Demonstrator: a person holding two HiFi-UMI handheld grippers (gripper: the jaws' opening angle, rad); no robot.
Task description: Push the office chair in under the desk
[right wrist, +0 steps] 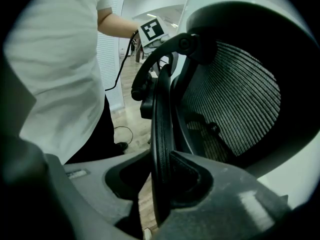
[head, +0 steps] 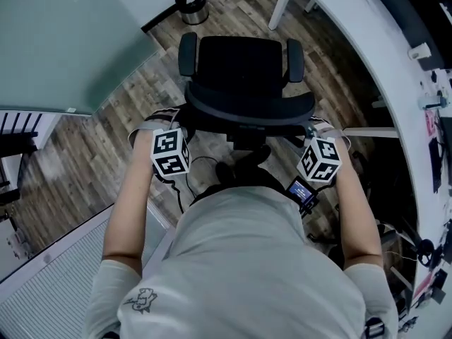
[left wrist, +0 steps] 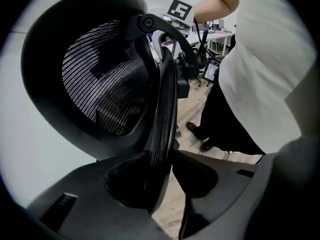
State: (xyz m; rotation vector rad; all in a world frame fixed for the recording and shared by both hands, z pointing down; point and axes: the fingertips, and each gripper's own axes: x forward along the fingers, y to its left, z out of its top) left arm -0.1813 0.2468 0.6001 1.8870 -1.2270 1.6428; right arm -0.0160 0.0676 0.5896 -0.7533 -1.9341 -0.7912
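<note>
In the head view a black office chair (head: 240,66) stands in front of me with its seat pointing away. The white curved desk (head: 360,37) runs along the right. My left gripper (head: 178,131) is at the left end of the backrest's top rim, my right gripper (head: 314,136) at the right end. In the left gripper view the backrest's rim (left wrist: 162,109) runs down between the jaws of the left gripper (left wrist: 167,156), which are closed on it. The right gripper view shows the same rim (right wrist: 161,134) clamped in the right gripper (right wrist: 160,159). Mesh (right wrist: 240,104) fills the backrest.
A round bin (head: 192,4) stands on the wood floor beyond the chair. A white desk leg (head: 280,6) is at the top. A frosted glass partition (head: 63,41) closes the left side. Cables (head: 194,168) lie near my feet.
</note>
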